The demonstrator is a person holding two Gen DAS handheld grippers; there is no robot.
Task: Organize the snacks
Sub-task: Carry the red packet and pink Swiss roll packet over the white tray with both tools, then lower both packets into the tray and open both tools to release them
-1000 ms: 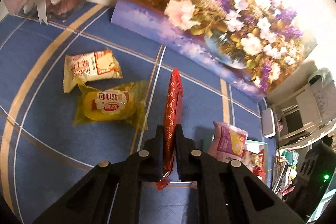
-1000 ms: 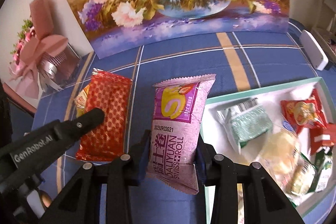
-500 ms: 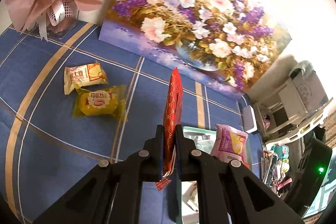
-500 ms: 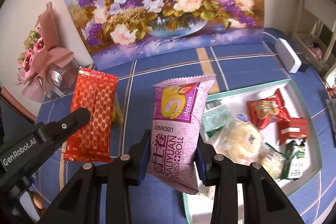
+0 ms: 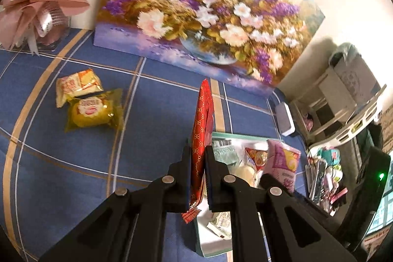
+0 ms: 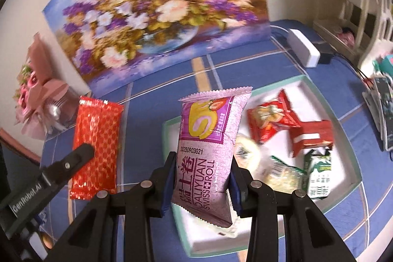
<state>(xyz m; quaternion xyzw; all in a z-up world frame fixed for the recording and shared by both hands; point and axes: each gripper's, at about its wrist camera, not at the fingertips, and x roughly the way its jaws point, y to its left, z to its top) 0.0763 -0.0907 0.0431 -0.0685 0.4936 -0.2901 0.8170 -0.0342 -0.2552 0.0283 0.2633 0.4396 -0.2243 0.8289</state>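
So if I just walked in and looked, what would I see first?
Probably the big flower painting leaning against the wall at the back of the blue checked tablecloth. Then the two tongs, each shut on a snack: the right tongs hold a pink Swiss roll packet above the white tray of snacks, and the left tongs pinch a shiny red packet beside it.

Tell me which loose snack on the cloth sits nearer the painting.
The pale orange-and-white packet; the yellow cake lies just in front of it, touching or overlapping its edge.
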